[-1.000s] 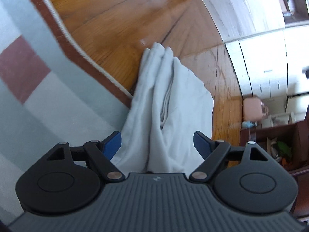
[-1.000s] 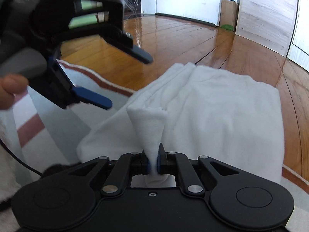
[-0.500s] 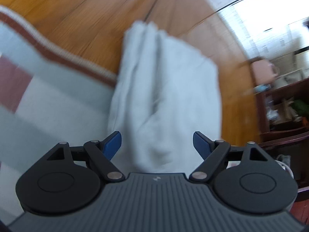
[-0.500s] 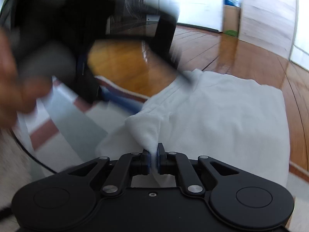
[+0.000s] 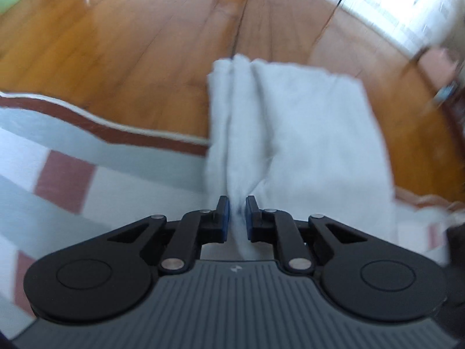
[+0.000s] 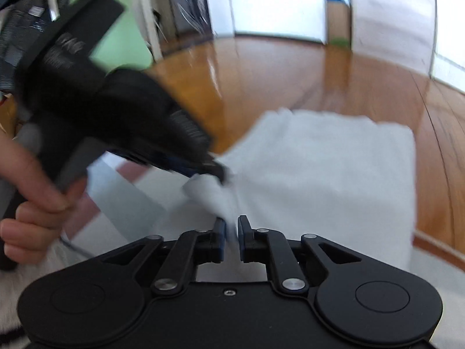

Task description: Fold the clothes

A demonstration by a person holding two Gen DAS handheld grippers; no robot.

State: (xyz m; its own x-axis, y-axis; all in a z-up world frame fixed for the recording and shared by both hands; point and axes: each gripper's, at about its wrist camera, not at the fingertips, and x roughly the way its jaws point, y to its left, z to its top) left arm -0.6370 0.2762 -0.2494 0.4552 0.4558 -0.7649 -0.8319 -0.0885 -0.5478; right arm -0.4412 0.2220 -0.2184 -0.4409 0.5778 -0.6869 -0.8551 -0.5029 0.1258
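Note:
A white garment (image 5: 302, 133) lies partly folded, half on a striped rug (image 5: 72, 157) and half on the wood floor. My left gripper (image 5: 235, 218) is shut on a raised fold at its near edge. In the right wrist view the same garment (image 6: 325, 174) spreads ahead. My right gripper (image 6: 231, 234) is shut on a pinched corner of it. The left gripper (image 6: 215, 170) comes in from the left there, held by a hand, gripping the cloth just in front of my right fingers. Both views are motion-blurred.
The rug has grey, white and dark red blocks with a red border (image 5: 151, 136). Wood floor (image 6: 290, 78) stretches to white doors at the back. A green object (image 6: 116, 43) and dark furniture stand at the left. A pink item (image 5: 438, 61) sits at far right.
My left gripper has swung around toward the garment's near edge and closed on a fold next to my right gripper. My right gripper keeps its hold on the cloth.

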